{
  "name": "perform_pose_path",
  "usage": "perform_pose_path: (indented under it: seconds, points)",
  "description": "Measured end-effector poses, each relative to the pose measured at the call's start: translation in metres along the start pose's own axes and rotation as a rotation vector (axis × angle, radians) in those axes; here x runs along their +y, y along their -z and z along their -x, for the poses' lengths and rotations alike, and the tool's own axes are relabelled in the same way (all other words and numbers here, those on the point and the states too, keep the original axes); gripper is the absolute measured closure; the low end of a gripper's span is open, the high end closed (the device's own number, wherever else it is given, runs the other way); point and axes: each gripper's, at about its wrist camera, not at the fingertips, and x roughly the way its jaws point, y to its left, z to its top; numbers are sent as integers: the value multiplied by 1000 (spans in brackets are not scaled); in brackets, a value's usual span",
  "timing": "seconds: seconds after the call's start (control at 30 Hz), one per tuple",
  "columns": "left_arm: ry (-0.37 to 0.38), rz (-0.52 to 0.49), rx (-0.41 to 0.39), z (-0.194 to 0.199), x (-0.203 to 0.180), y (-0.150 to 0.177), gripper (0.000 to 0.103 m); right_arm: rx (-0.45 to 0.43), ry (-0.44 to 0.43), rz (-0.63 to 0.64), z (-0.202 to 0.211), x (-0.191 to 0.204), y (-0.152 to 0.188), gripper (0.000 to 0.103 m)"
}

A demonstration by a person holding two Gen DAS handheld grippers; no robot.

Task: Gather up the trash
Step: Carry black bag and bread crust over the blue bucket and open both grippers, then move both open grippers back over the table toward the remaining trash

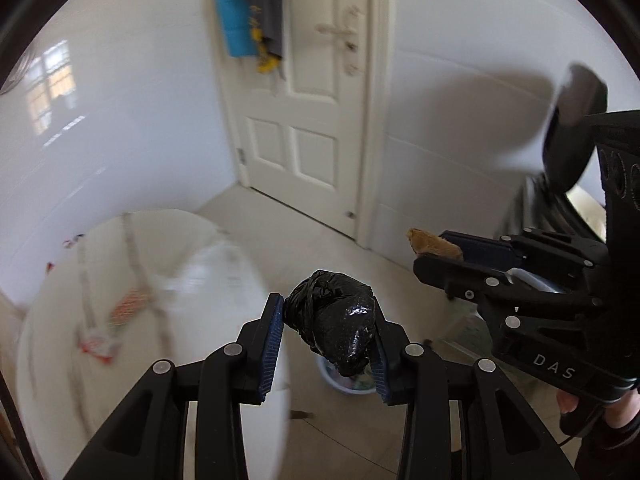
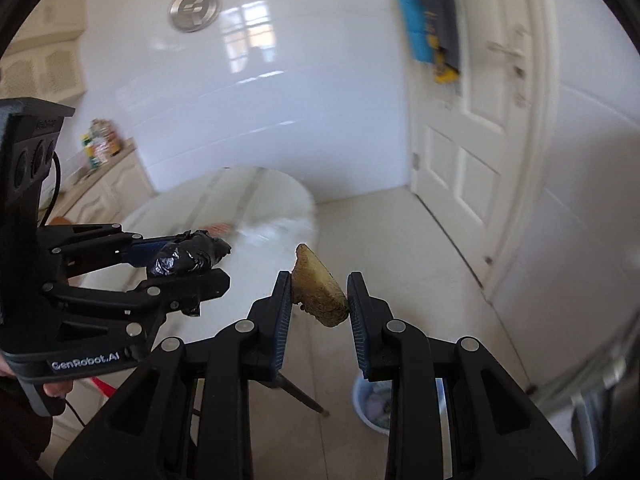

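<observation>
My left gripper [image 1: 326, 322] is shut on a crumpled black plastic bag wad [image 1: 334, 316], held in the air past the edge of the round white table [image 1: 60, 320]. It also shows in the right wrist view [image 2: 188, 258]. My right gripper [image 2: 318, 294] is shut on a brown bread-like scrap [image 2: 318, 292], also held in the air; the scrap shows in the left wrist view [image 1: 434, 244]. A pale blue trash bin [image 1: 348, 384] stands on the floor below both grippers, holding some rubbish; it appears in the right wrist view [image 2: 374, 406].
A red-and-white wrapper [image 1: 116, 320] and a clear plastic bag [image 1: 208, 268] lie on the table. A white door [image 1: 308, 100] with hanging clothes is ahead. A dark appliance [image 2: 600, 400] stands at the right. A table leg [image 2: 304, 394] slants down near the bin.
</observation>
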Motion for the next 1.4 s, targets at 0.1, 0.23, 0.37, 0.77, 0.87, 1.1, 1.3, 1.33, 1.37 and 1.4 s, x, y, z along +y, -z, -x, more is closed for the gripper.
perform_pose_path:
  seconds: [0.1, 0.23, 0.37, 0.77, 0.87, 1.1, 1.3, 1.33, 1.37, 1.4]
  points:
    - [32, -20, 65, -43, -20, -5, 68, 28, 27, -70, -8, -41, 17, 77]
    - [59, -41, 155, -103, -41, -5, 68, 76, 44, -140, -30, -87, 40, 77]
    - [78, -51, 233, -163, -52, -8, 67, 137, 41, -206, -66, -129, 64, 77]
    - [7, -64, 275, -250, -54, -34, 17, 207, -5, -336, -137, -189, 97, 73]
    - [4, -78, 255, -251, -73, -32, 17, 205, -2, -344, -139, -188, 97, 66]
    - [-6, -84, 211, -204, -87, -13, 17, 183, 9, -327, -122, -179, 92, 62]
    - [-1, -86, 107, -128, -71, -8, 16, 119, 33, -260, -77, -143, 62, 55]
    - [-7, -83, 86, -115, -67, -5, 15, 106, 32, -248, -68, -135, 55, 54]
    - [-20, -79, 58, -97, -60, -3, 12, 87, 31, -234, -59, -124, 48, 53]
    - [-26, -78, 42, -85, -56, 0, 11, 72, 33, -220, -52, -115, 42, 52]
